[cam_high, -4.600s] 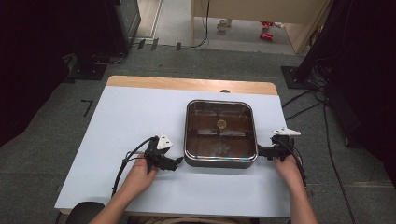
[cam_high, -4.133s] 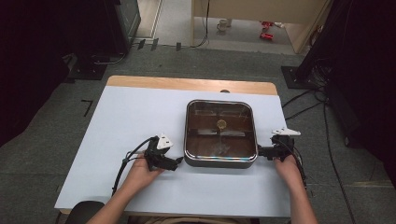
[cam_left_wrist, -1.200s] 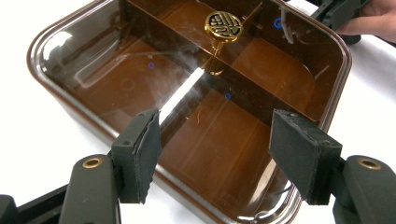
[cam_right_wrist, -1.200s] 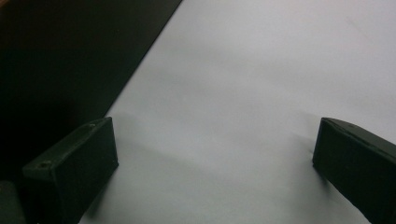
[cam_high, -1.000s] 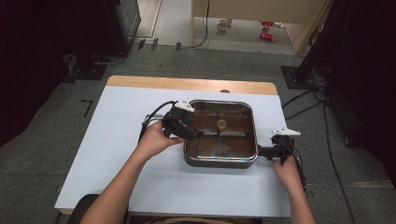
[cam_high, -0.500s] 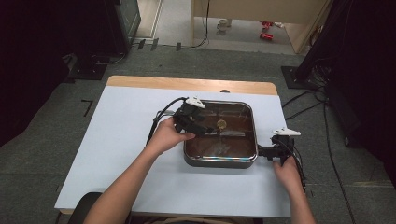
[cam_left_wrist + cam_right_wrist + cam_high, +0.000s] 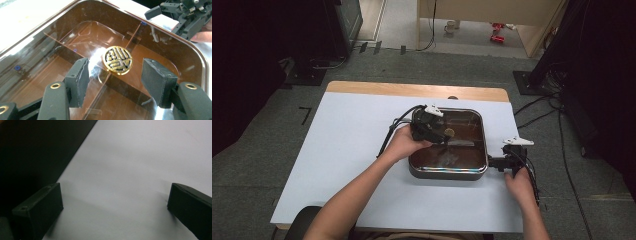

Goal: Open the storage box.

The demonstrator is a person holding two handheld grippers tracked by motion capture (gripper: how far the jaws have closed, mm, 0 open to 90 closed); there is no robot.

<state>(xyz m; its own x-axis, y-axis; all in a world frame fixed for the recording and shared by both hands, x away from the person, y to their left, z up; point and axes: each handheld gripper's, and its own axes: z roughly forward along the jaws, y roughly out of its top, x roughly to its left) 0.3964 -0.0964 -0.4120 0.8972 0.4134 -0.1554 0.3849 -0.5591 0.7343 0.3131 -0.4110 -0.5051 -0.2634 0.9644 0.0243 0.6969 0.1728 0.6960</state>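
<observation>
Nearest the front edge of the tabletop (image 7: 362, 200), the right gripper (image 7: 498, 162) is held low beside the right wall of the square pan (image 7: 447, 172), which sits right of the tabletop's centre. In the right gripper view its jaws are seen spread wide over bare tabletop, with nothing between them; its place matches that of a second ago.

Farther in, the left gripper (image 7: 443, 137) is now poised over the pan's glass lid (image 7: 75, 32), having been carried there from the lid's left edge within the last second. Its jaws have just been closing and now flank the round gold knob (image 7: 117, 60) at the lid's centre, but a gap is left on each side: the knob is bracketed, not yet gripped.

The approach is judged almost complete. A little more closing should clamp the knob, after which the lid could be lifted off while the pan is steadied from the right.
</observation>
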